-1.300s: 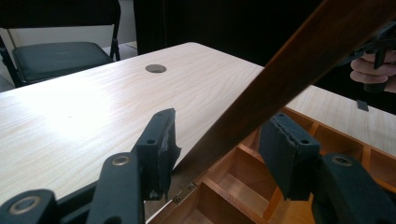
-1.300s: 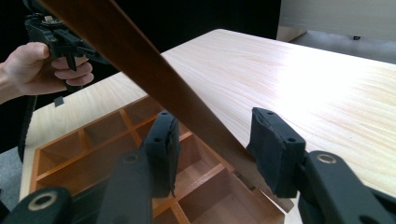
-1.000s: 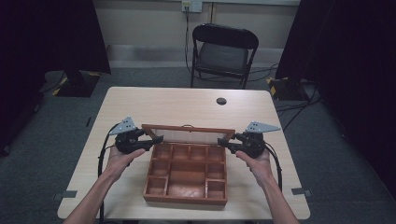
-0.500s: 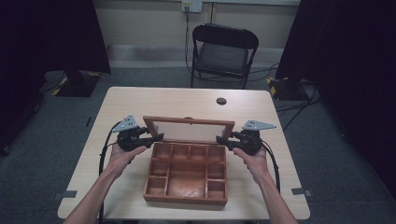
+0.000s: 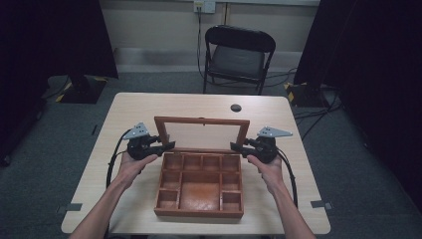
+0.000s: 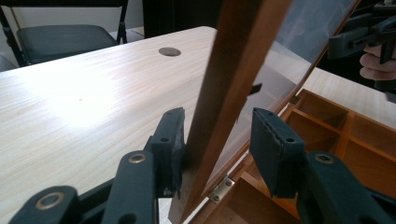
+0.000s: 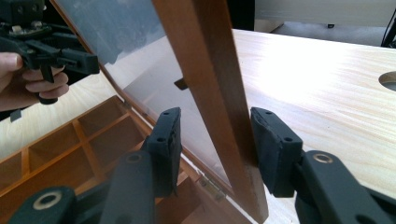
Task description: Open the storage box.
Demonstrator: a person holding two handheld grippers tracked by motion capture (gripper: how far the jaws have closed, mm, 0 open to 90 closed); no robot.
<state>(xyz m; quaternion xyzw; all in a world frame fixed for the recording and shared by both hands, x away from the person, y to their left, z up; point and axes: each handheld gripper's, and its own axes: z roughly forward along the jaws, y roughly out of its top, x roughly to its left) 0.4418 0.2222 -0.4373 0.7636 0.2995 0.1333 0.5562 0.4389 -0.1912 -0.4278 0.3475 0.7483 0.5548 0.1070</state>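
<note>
On the pale wooden table (image 5: 149, 107) a person's left hand (image 5: 130, 164) holds the left gripper (image 5: 169, 145) at the left side of a wooden box (image 5: 200, 185), its tips at the lower left edge of the raised lid (image 5: 201, 133). In the left gripper view the jaws stand apart around the lid's left frame rail: one pad touches the rail's outer face, the other stands off from the glass side, so the gripper (image 6: 215, 140) straddles the rail without pinching it. A brass hinge (image 6: 221, 188) shows just below, where lid meets box (image 6: 355, 135). The box sits in the middle of the table toward the person's edge, open, with small compartments around a larger central one; nothing can be seen in them. The lid, a wood frame around a clear pane, stands tilted up at the box's far edge. Beyond it lies a round dark grommet (image 5: 236, 107), and past the table a black folding chair (image 5: 239, 52) stands on the floor. At the right, the right hand (image 5: 268, 167) holds the right gripper (image 5: 235, 146) at the lid's lower right edge. In the right gripper view its jaws (image 7: 215, 140) likewise straddle the right rail (image 7: 210, 74), one pad against the wood, the other clear of it on the glass side.
</note>
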